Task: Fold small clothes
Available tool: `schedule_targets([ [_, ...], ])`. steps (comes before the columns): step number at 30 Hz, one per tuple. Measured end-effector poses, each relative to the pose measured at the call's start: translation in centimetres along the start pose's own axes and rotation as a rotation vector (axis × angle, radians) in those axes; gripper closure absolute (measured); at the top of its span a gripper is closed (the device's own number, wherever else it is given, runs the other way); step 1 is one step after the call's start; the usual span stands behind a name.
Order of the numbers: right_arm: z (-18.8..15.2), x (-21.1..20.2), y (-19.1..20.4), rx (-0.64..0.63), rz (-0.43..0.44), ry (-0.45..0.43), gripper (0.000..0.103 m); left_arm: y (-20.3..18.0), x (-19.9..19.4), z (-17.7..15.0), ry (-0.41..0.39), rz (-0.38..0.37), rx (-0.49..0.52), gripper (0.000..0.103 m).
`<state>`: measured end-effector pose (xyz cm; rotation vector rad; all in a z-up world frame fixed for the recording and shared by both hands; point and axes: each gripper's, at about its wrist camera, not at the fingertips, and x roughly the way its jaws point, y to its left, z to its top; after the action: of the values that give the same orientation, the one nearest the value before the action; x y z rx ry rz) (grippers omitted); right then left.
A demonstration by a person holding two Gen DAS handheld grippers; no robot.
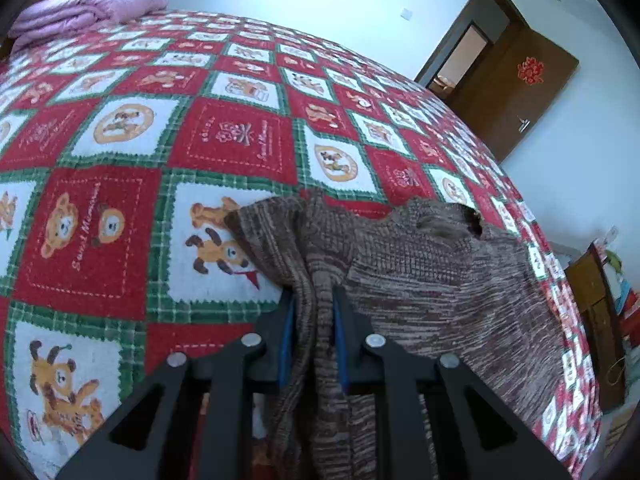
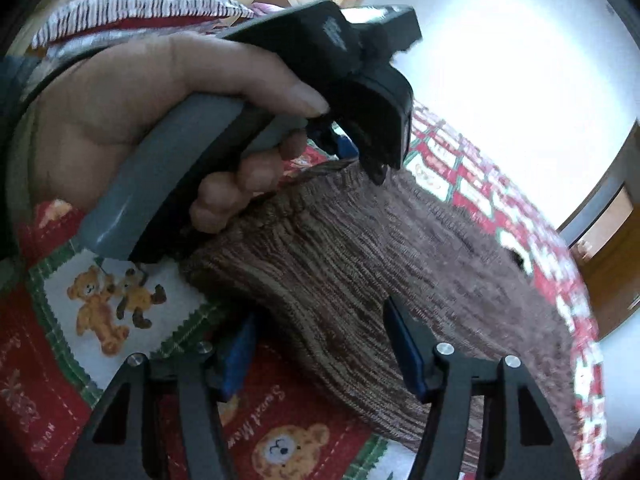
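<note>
Left wrist view: left gripper point(image 1: 313, 304) pinches a fold of the brown knitted sweater point(image 1: 420, 272) lying on the red-and-green bear-patterned quilt point(image 1: 120, 128); folded lilac blanket point(image 1: 88, 8) beyond. Right gripper point(image 2: 320, 336) straddles the hem, spread; the hand point(image 2: 132, 108) blocks its view.

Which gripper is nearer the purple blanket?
Cannot tell. The blanket lies far across the bed from the left gripper, which pinches the sweater; the right gripper straddles the sweater's edge.

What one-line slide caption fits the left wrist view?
Left claw pinching a bunched fold of the brown knit sweater on the teddy-bear quilt.
</note>
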<state>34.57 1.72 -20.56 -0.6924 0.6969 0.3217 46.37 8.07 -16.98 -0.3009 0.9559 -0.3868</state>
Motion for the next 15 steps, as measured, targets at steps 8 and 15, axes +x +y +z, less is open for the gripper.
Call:
schedule_targets([
  [8, 0.2, -0.7, -0.7, 0.027, 0.146, -0.013, 0.094, -0.7, -0.7, 0.0, -0.02, 0.003, 0.043, 0.09],
  [15, -0.2, -3.0, -4.1, 0.172, 0.233, -0.078, 0.095, -1.9, -2.5, 1.2, -0.037, -0.041, 0.007, 0.09],
])
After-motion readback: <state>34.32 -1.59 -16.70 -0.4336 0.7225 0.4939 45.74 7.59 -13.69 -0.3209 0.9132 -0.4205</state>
